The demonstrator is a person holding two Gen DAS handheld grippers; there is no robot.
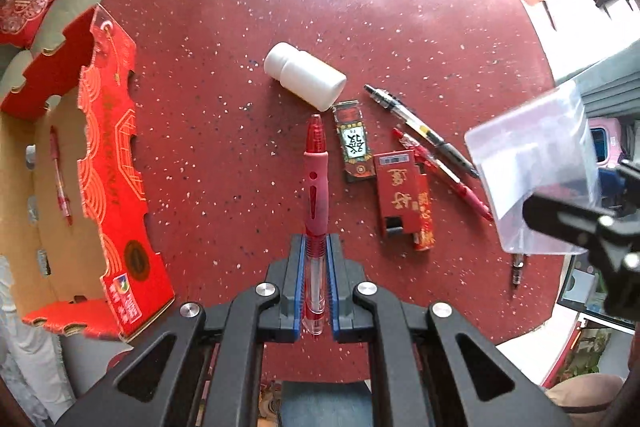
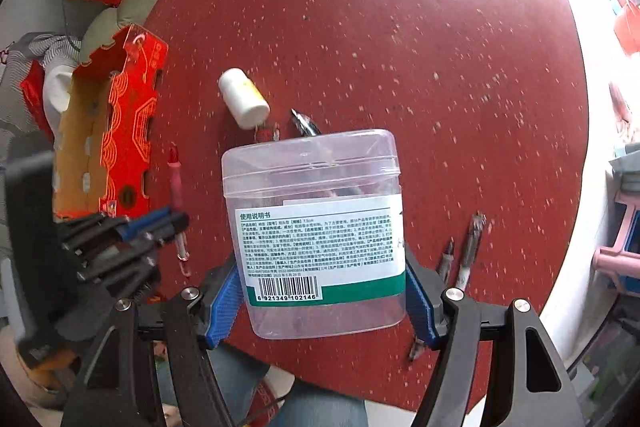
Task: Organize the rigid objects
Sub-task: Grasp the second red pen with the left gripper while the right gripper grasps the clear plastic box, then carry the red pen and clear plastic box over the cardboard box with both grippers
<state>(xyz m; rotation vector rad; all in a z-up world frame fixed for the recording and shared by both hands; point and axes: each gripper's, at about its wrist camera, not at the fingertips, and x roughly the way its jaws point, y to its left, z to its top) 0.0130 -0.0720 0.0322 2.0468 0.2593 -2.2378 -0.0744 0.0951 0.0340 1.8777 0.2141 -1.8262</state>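
The red cardboard box [image 1: 108, 163] at the table's left edge is the landmark here; the left gripper [image 1: 316, 267] hangs to the right of it, pointing straight down, its blue pads clenched on a red pen [image 1: 316, 183] that stands clear of the red speckled table [image 1: 360, 7], held near its clear rear end with the tip far out ahead; one red pen [image 1: 60, 179] already lies inside the box. Farther right of the box, the right gripper [image 2: 324, 291] grasps a clear plastic container [image 2: 316, 231] by its lower sides, label facing the camera, lifted off the table. Still on the table, right of the box, lie a white bottle [image 1: 306, 75] on its side, a small patterned card [image 1: 354, 143], a red packet [image 1: 404, 195] and two more pens [image 1: 424, 131]. From where I stand the risks look plain: the pen is pinched at one end, so it may pivot or slide between the pads on the way to the box; its long tip could catch the box's scalloped wall; the container's smooth walls may slip or flex in so low a grip; and the two grippers are near each other, so crossing paths toward the box could knock them together.
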